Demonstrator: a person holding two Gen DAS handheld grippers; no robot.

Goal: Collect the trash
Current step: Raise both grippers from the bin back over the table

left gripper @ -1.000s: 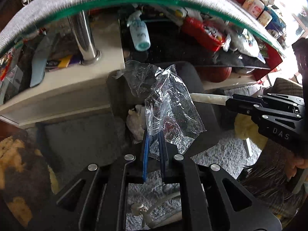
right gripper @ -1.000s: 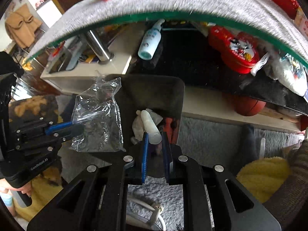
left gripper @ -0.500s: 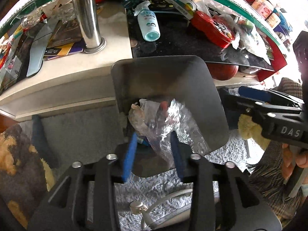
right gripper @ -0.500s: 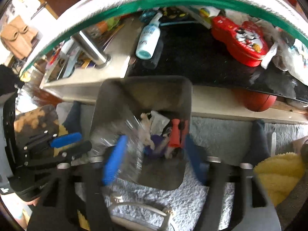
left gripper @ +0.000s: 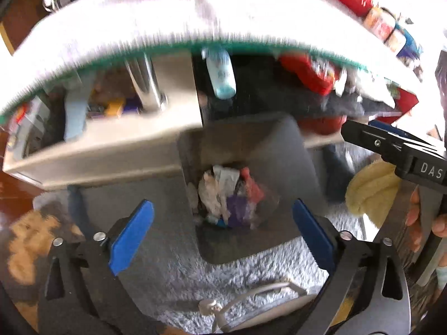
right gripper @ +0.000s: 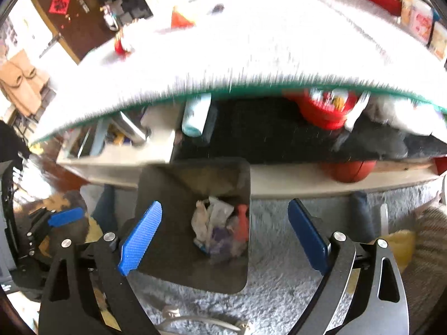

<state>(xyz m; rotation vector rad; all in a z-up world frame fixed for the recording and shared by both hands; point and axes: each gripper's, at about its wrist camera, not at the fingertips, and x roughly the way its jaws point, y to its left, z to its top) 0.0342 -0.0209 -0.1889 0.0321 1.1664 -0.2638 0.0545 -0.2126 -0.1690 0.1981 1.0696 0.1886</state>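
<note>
A grey square trash bin (left gripper: 273,150) (right gripper: 173,184) stands on the pale rug below both grippers. Crumpled paper, clear plastic and red and purple scraps (left gripper: 229,195) (right gripper: 218,223) lie in its bottom. My left gripper (left gripper: 220,237) hangs above the bin, its blue-padded jaws opening wide with nothing between them. My right gripper (right gripper: 223,237) is also above the bin, jaws opening, nothing between the pads. The right gripper (left gripper: 396,145) shows at the right edge of the left wrist view; the left gripper (right gripper: 50,223) shows at the left edge of the right wrist view.
A glass-topped table with a grey mat (left gripper: 167,28) (right gripper: 251,42) overhangs the bin. Its lower shelf holds a white spray bottle (left gripper: 222,75) (right gripper: 195,114), a red tin (right gripper: 324,106) and clutter. A basketball (right gripper: 352,170) lies under the shelf. A cable (left gripper: 251,293) runs across the rug.
Both grippers opened and let go: the clear plastic bag from the left and the white tube from the right dropped into the bin. Both hands have risen.
</note>
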